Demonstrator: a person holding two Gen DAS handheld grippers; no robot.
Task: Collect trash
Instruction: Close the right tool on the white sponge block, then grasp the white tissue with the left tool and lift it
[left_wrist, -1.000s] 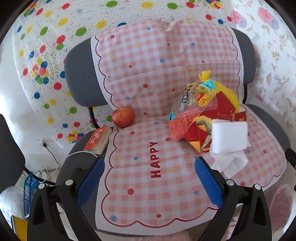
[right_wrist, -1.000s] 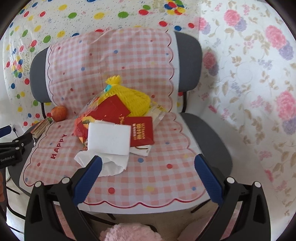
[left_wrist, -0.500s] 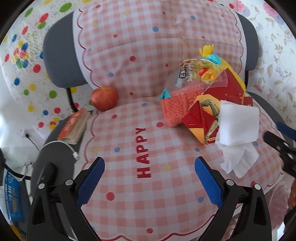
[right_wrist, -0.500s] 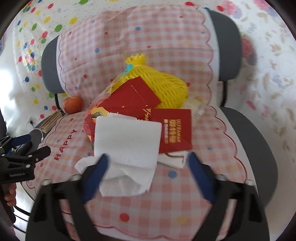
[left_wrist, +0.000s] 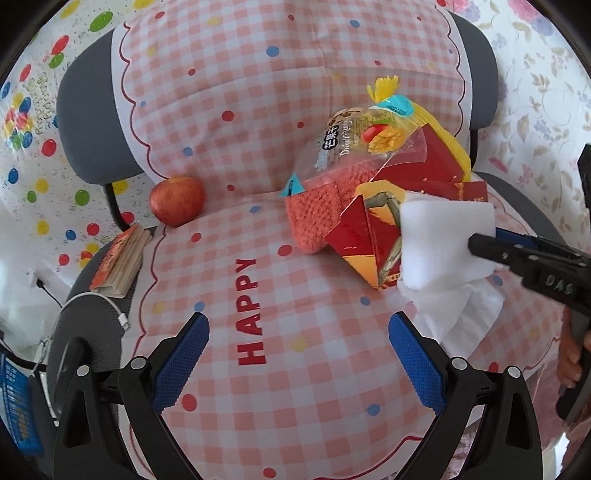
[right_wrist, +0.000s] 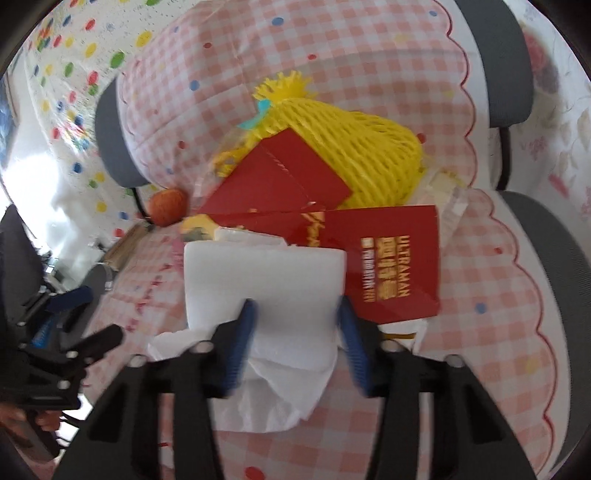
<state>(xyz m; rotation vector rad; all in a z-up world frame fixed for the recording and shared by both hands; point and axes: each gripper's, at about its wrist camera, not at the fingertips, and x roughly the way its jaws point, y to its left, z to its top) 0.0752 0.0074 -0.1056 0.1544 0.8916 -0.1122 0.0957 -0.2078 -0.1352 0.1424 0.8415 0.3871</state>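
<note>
White foam block (right_wrist: 264, 280), topmost of trash heaped on chair seat (left_wrist: 295, 332), sits between right claw (right_wrist: 293, 343) pads, narrowed but seemingly not yet clamped, likely first pick. Left claw (left_wrist: 298, 356) open, idle at 6 o'clock; apple (left_wrist: 176, 200) at 10.

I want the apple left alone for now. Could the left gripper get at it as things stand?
Probably yes: the left gripper is open, and only bare checked cover lies between it and the apple.

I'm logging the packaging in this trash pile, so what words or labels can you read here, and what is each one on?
"HAPPY": pink checked cover on the chair seat.
"ULTRAMAN": red envelope; the gold characters beside it are too blurred to read.
"Dried": clear snack bag; the rest of its print is too small.
Letters on the right gripper body: unclear.
Small book cover: unreadable.
</note>
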